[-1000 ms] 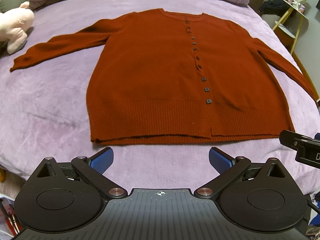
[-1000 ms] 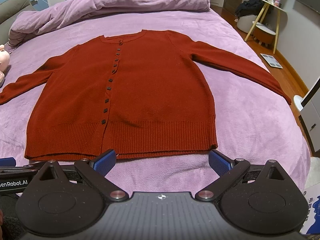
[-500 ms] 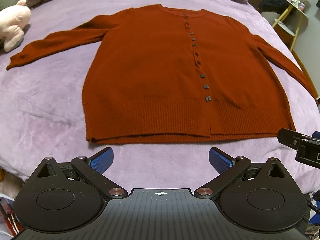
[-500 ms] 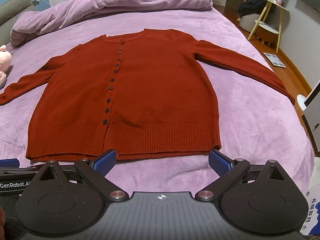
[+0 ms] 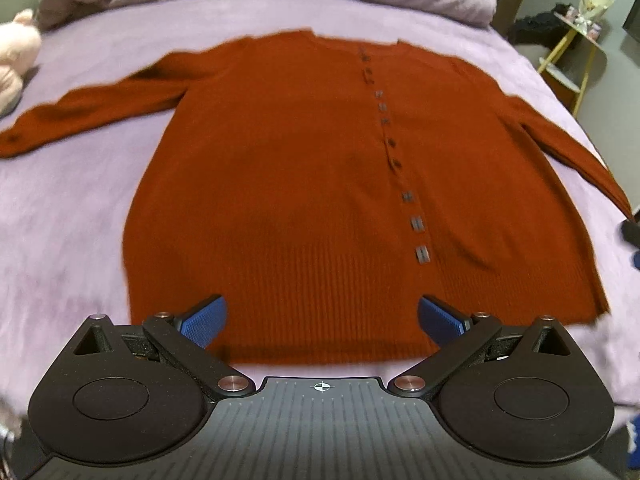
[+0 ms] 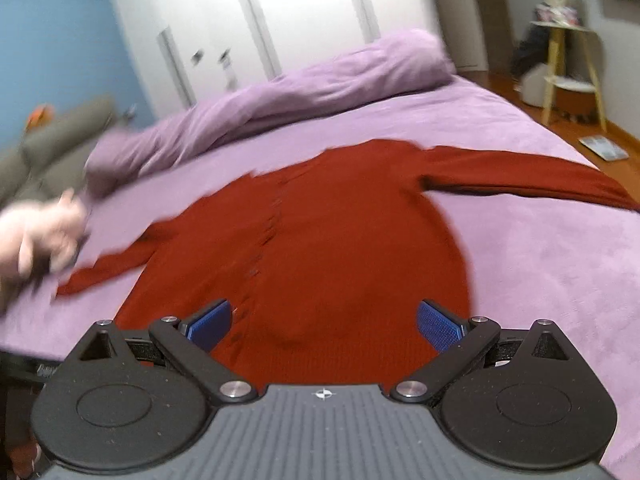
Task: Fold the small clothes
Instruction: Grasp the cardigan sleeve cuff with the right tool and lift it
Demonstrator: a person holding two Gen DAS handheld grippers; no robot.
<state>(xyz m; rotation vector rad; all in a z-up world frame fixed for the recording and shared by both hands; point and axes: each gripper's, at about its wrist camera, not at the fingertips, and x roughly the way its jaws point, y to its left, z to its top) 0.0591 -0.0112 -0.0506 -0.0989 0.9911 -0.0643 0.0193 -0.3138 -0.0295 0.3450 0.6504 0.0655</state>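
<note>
A rust-red buttoned cardigan (image 5: 304,184) lies flat on the purple bed (image 5: 72,208), front up, sleeves spread to both sides. It also shows in the right wrist view (image 6: 344,248), blurred. My left gripper (image 5: 322,318) is open and empty, low over the ribbed hem. My right gripper (image 6: 324,322) is open and empty, over the lower part of the cardigan to the right of the button line. The hem is hidden under the right gripper's body.
A bunched purple duvet (image 6: 272,96) lies along the far side of the bed. A pink plush toy (image 5: 16,56) sits at the left edge, also in the right wrist view (image 6: 36,236). A yellow side table (image 6: 572,72) stands on the floor at right.
Both grippers have moved forward over the cardigan's hem. The right one has tilted up, so wardrobes and wall now show. Both jaws stay open.
</note>
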